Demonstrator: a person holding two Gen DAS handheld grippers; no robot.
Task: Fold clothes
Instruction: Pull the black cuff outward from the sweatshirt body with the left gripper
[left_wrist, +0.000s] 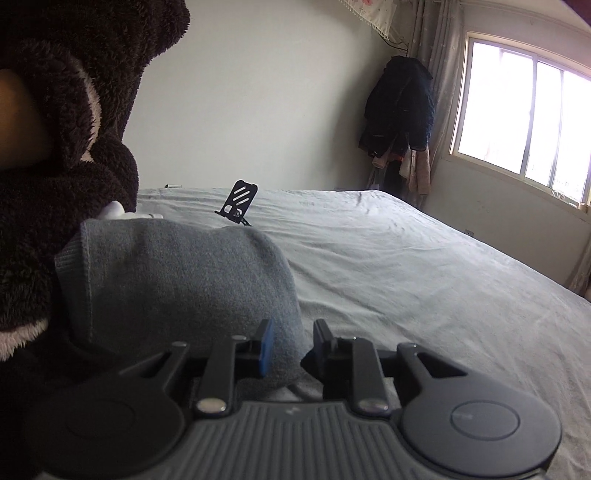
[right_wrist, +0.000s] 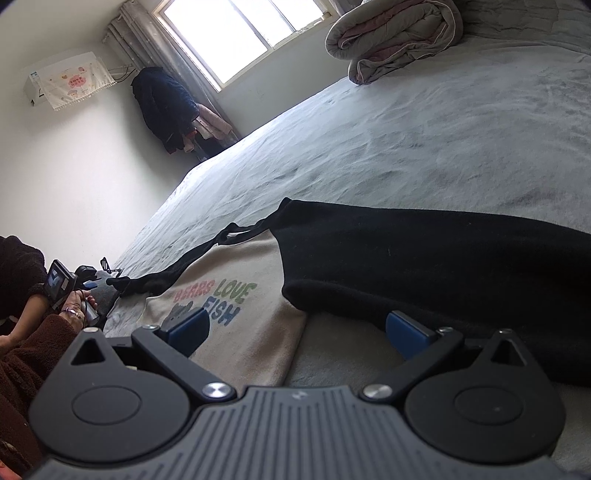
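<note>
A cream sweatshirt (right_wrist: 236, 332) printed "BEARS LOVE FISH" lies flat on the grey bed sheet (right_wrist: 406, 147), with one black sleeve (right_wrist: 443, 266) laid across to the right. My right gripper (right_wrist: 295, 332) hovers low over its near edge, open wide with nothing between the fingers. In the left wrist view a bulging fold of grey cloth (left_wrist: 177, 280) with a ribbed hem rises just ahead. My left gripper (left_wrist: 293, 347) stands a little open; the cloth's end lies between the fingers against the blue pad, with a slit before the other finger. That gripper (right_wrist: 88, 284) also shows far left in the right wrist view, in a hand.
A black phone stand (left_wrist: 238, 203) sits on the bed behind the grey cloth. A rolled quilt (right_wrist: 391, 33) lies at the far end. Dark clothes hang on a rack (left_wrist: 400, 110) by the window. A person's fluffy brown sleeve (left_wrist: 55, 166) fills the left side.
</note>
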